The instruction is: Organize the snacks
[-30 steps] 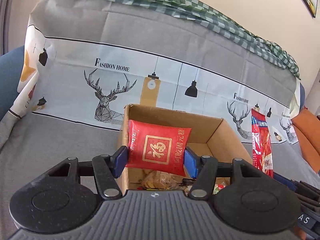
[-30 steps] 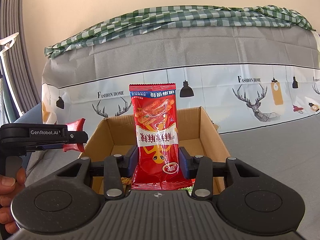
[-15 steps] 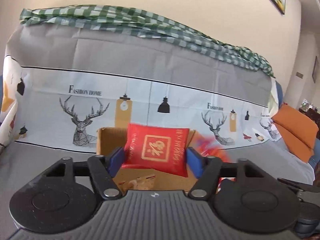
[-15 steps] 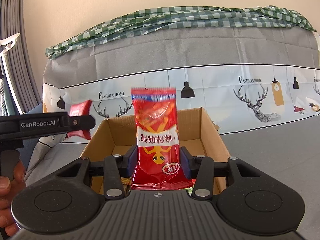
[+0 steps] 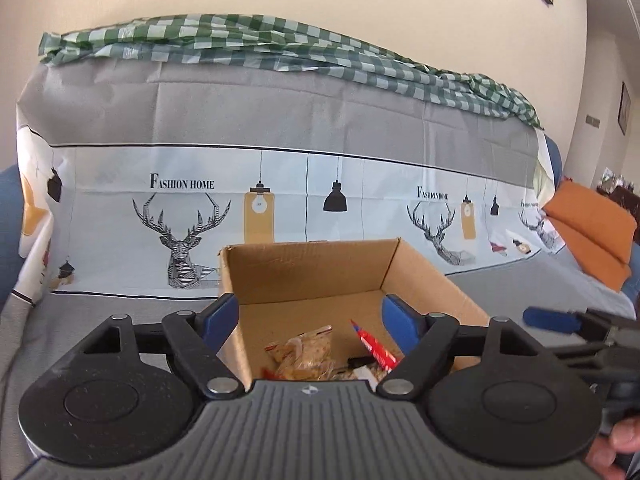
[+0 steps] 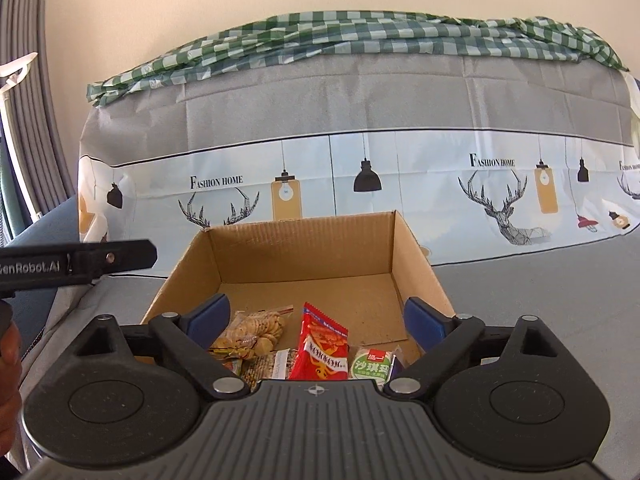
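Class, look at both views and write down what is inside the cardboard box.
Inside the cardboard box: a clear bag of round crackers, a red snack packet, a green-labelled packet. The gripper body hides the near end of the box, so more may lie there.

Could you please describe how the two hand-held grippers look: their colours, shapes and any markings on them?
The left gripper and the right gripper look the same: black linkage arms with silver rivets, round black discs, a ribbed grey body and blue finger pads. The left one's side bears white "GenRobot.AI" lettering. No cables show.
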The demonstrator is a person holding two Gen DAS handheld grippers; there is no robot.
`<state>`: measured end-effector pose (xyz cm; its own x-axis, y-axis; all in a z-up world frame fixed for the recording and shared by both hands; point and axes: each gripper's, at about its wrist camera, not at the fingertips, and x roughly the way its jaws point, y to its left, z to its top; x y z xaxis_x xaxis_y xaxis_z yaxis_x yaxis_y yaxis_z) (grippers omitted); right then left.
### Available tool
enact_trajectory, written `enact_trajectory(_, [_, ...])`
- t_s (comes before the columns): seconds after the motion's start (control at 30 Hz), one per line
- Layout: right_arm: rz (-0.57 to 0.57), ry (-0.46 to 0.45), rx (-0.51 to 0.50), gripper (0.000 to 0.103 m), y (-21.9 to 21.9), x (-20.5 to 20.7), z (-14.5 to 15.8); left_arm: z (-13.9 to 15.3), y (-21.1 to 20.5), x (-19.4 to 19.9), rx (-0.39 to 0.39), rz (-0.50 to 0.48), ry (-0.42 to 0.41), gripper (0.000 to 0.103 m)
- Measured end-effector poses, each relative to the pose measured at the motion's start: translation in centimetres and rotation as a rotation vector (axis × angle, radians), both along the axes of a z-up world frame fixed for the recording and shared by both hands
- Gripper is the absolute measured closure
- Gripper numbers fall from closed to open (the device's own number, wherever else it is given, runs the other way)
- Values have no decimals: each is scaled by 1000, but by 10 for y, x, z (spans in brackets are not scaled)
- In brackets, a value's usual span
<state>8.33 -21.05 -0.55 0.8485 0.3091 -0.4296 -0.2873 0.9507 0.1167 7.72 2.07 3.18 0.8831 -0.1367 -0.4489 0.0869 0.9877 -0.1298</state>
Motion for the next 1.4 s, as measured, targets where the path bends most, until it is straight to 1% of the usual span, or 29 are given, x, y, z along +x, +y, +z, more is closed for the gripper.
enact_trajectory(0.07, [2, -25, -2, 1, -1, -11, 4, 4, 0, -14, 25, 22, 14, 20])
enact_trajectory(0.1, [4, -35, 1, 1, -3, -17, 6, 6, -1, -21, 31, 25, 32, 20])
enact_trajectory(0.17, [2, -29, 11, 1, -6, -27, 8, 6, -3, -32, 62, 32, 98, 20])
enact_trajectory(0.2, [-4, -12, 14, 1, -7, -32, 8, 4, -4, -37, 62, 44, 134, 20])
enact_trajectory(0.3, [-9, 44, 20, 1, -11, -50, 6, -11, -1, -59, -40, 68, 253, 19])
enact_trajectory(0.33, [-7, 45, 16, 1, -11, -58, 5, -17, -2, -65, -54, 86, 273, 18])
enact_trajectory(0.4, [1, 33, 0, 1, -11, -73, 5, -29, -7, -83, -61, 125, 273, 13])
enact_trajectory(0.43, [-1, 33, -6, 1, -11, -78, 4, -36, -11, -92, -52, 140, 263, 11])
enact_trajectory(0.5, [-5, 47, -12, 1, -12, -86, 0, -50, -20, -108, -19, 153, 244, 10])
enact_trajectory(0.57, [-6, 70, -23, 1, -11, -91, -5, -60, -28, -113, -1, 133, 278, 10])
enact_trajectory(0.6, [-4, 79, -32, 1, -10, -92, -7, -61, -29, -113, -10, 114, 283, 10])
enact_trajectory(0.63, [0, 86, -47, 1, -8, -93, -10, -61, -30, -113, -8, 103, 267, 10])
enact_trajectory(0.7, [8, 87, -82, 1, -4, -93, -14, -61, -33, -112, 40, 114, 229, 9])
enact_trajectory(0.73, [11, 87, -98, 1, -2, -92, -15, -62, -34, -111, 54, 124, 224, 9])
enact_trajectory(0.8, [12, 90, -114, 1, 1, -90, -17, -64, -32, -105, 38, 137, 236, 9])
enact_trajectory(0.87, [9, 95, -117, 1, 2, -87, -18, -66, -29, -101, 12, 143, 256, 9])
enact_trajectory(0.93, [7, 97, -117, 1, 4, -85, -18, -66, -29, -97, 2, 141, 265, 9])
enact_trajectory(1.03, [7, 98, -127, 1, 7, -83, -20, -65, -32, -96, 12, 138, 262, 9])
enact_trajectory(1.13, [3, 101, -126, 1, 8, -80, -20, -64, -32, -95, 3, 128, 263, 7])
enact_trajectory(1.2, [3, 103, -122, 1, 8, -79, -20, -64, -34, -95, 10, 124, 257, 1])
enact_trajectory(1.4, [0, 104, -117, 1, 7, -78, -20, -63, -35, -95, 5, 119, 257, 1])
